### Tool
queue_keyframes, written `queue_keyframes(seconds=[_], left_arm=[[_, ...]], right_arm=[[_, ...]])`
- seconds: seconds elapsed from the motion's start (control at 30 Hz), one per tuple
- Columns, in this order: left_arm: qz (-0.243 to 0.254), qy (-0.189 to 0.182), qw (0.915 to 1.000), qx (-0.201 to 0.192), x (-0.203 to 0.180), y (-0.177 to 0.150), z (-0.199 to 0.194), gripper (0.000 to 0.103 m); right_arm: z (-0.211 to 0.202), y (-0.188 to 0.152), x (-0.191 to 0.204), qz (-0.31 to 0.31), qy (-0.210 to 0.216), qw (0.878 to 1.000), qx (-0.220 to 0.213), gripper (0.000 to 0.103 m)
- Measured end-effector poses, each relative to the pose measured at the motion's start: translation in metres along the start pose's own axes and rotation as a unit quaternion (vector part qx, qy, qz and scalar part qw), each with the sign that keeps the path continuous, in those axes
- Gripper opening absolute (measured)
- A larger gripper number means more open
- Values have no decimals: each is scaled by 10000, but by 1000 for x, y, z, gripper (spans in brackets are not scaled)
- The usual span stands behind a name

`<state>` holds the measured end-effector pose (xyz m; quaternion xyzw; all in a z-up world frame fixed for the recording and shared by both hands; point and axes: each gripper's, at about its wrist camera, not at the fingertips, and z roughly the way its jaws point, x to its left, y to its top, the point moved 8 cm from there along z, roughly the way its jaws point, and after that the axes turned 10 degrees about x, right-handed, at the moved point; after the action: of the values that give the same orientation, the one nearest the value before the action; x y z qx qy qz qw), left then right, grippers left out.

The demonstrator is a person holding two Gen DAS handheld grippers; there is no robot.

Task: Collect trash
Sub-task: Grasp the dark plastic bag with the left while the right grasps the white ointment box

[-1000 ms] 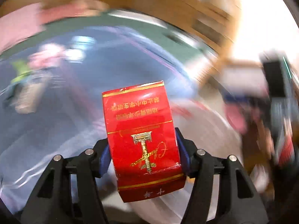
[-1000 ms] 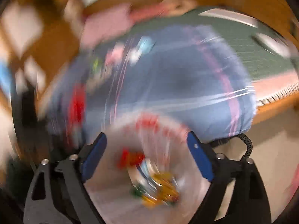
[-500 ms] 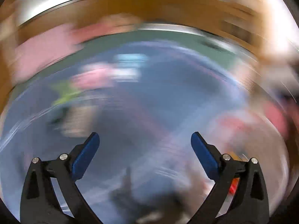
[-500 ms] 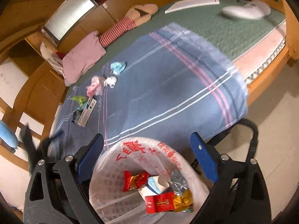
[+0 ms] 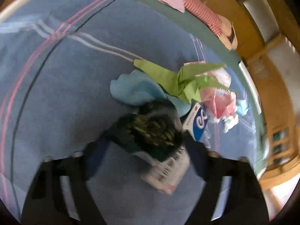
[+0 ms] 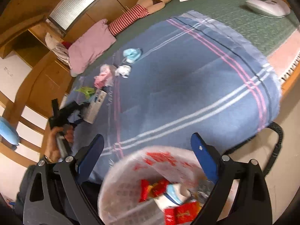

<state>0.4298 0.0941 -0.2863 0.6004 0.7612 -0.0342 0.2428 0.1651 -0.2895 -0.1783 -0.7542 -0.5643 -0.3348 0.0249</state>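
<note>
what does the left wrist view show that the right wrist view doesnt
Only the left wrist view shows the dark snack packet between the closing fingers of the left gripper, and the crumpled blue cloth beside it.

Only the right wrist view shows the lined trash bin with red wrappers inside, the open right gripper above it, and the person's hand.

Both show the blue striped blanket, green paper, pink plastic and the blue-and-white box.

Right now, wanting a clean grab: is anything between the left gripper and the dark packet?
Nothing visible. The left gripper's jaws are closing with the dark packet between them; green paper and a blue-white box lie just beyond it.
</note>
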Motion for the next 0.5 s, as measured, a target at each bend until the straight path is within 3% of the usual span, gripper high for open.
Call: queue_keyframes(seconds=[0.1,0.2,0.33,0.43,0.5], left_arm=[[-199,-19,9995,-233,6,-6,-17,52],[-400,105,9968,-684,14,-35,-59,51],[-774,673,9827,-1541,41,-73,-117,51],[-1147,761,9763,-1667,59,-101,-131,51],[-1318,682,9735,-1741,66,-104,-137,52]], right_arm=[[18,11,19,-141,-79,9999,35,92],[51,23,46,-288,-49,9994,200,92],[119,44,90,-146,30,9979,634,92],[174,61,135,-95,76,9951,978,92],[207,75,166,-301,-153,9944,1003,92]])
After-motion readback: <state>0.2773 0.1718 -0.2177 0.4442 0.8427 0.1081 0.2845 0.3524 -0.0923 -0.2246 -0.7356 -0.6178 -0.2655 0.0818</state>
